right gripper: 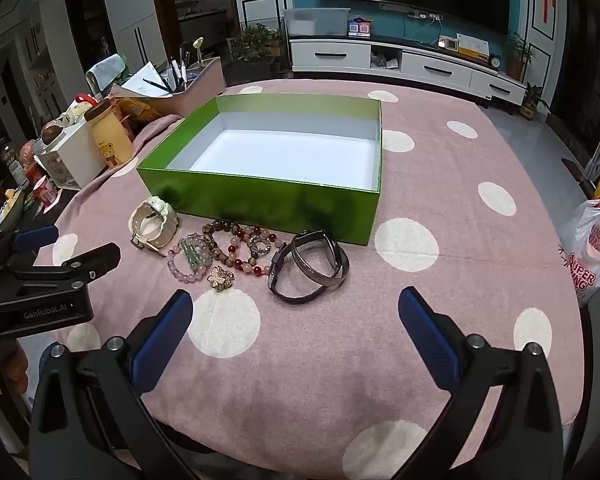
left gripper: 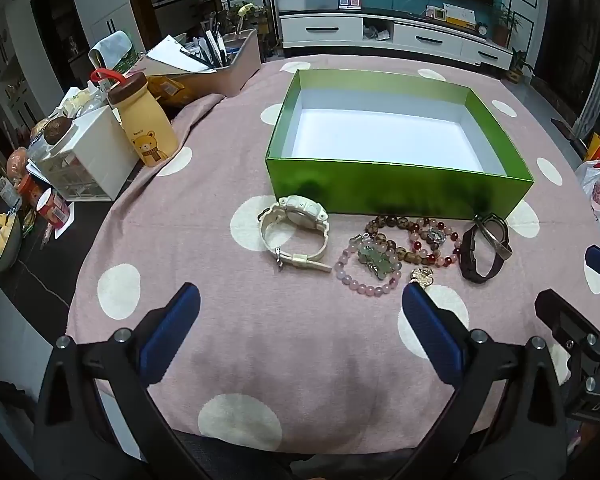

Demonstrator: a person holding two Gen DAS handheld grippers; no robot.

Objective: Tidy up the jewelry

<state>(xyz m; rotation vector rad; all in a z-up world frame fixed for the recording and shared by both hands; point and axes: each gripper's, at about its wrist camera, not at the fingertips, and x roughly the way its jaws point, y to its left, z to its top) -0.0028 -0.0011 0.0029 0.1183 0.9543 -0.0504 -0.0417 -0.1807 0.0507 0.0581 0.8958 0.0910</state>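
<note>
Green and shiny, the box (left gripper: 396, 192) sits in the middle of the pink cloth (left gripper: 204, 264) with white dots, and it has a white inside. Just near its front wall lies the jewelry in a row. The white watch (left gripper: 296, 232) is on the left. The pink bead bracelet (left gripper: 368, 268) and the red bead bracelet (left gripper: 432, 240) touch in the middle. The dark watch (right gripper: 308, 268) is on the right. The left gripper (left gripper: 300, 300) and right gripper (right gripper: 296, 304) hang near, both spread wide, holding nothing.
</note>
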